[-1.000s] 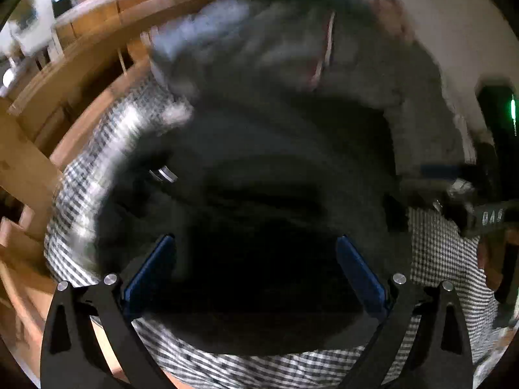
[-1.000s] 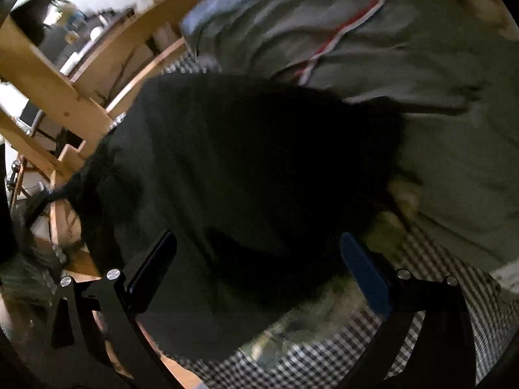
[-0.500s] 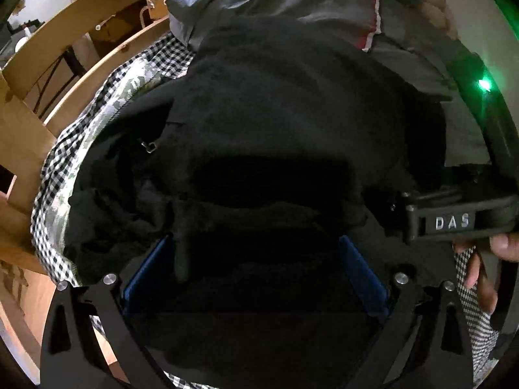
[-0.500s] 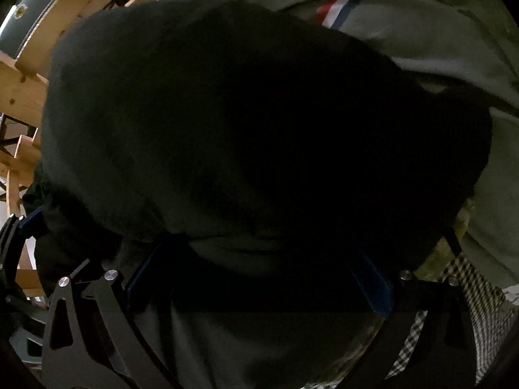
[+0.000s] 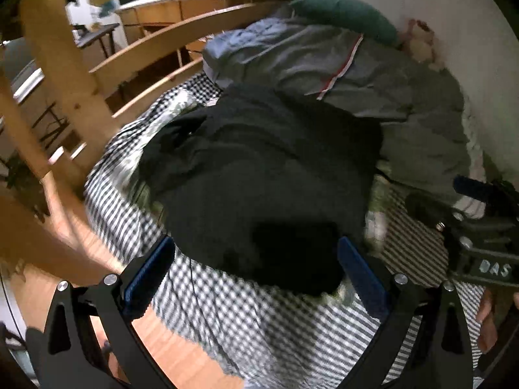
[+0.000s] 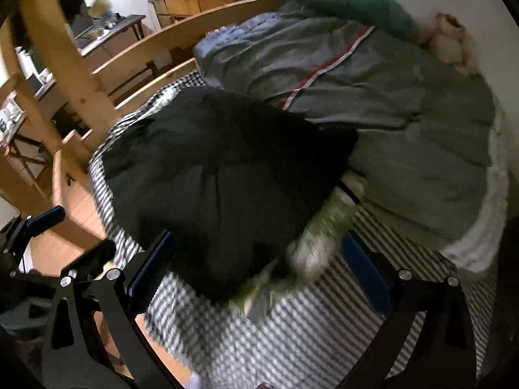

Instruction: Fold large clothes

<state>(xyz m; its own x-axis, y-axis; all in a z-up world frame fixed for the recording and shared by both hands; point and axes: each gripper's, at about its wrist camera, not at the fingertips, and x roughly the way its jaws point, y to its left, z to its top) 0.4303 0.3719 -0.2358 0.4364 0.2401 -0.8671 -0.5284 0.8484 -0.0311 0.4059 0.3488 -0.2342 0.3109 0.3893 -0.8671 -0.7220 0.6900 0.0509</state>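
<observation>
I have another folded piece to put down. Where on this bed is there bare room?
The checked sheet lies bare along the near edge, between the black garment and the bed's front. A narrower strip runs right of the garment, below the grey duvet. The back is crowded with the duvet and a green pillow.

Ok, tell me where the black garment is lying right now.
The black garment lies bundled on the checkered sheet, mid-frame in both wrist views, with the grey duvet behind it and the wooden rail at left.
</observation>
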